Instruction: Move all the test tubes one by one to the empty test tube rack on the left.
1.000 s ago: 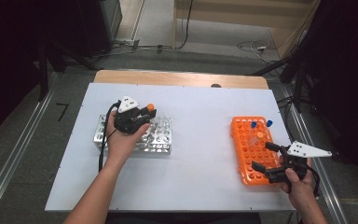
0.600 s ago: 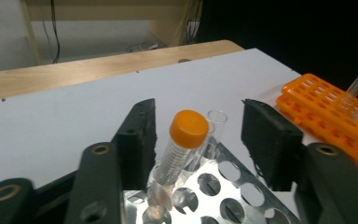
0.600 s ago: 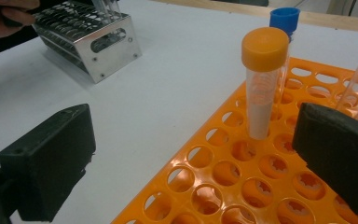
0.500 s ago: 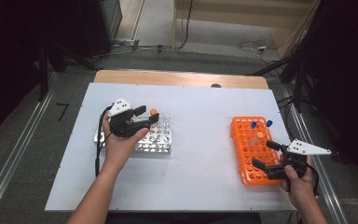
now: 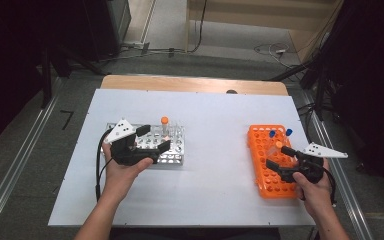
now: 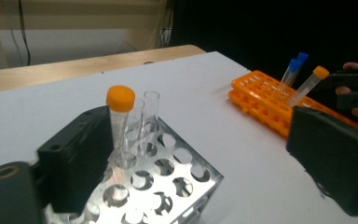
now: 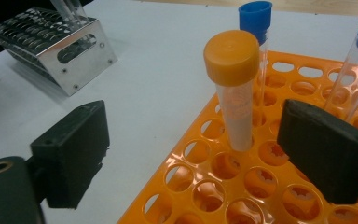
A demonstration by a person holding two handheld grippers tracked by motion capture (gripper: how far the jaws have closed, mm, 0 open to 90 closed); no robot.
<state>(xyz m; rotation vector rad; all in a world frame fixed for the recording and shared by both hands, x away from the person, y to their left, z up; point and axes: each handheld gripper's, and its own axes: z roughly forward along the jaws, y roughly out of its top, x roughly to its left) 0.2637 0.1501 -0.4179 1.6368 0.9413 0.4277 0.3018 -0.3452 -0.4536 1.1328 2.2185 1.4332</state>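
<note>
Orange-capped tube (image 7: pixel 233 88) stands upright in our orange rack (image 7: pixel 279 196), between the spread, empty jaws of our right gripper (image 7: pixel 200 154). It looks light, stiff and slick, so we judge a hold just under the cap safest. Our left gripper (image 6: pixel 205 172) gapes empty beside the metal rack (image 6: pixel 168 177).

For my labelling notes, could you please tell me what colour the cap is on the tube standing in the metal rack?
Orange cap, clearest in the left gripper view.

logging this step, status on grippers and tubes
Left gripper open beside orange-capped tube in metal rack. Right gripper open around orange rack's tube. Nothing blocking.
</note>
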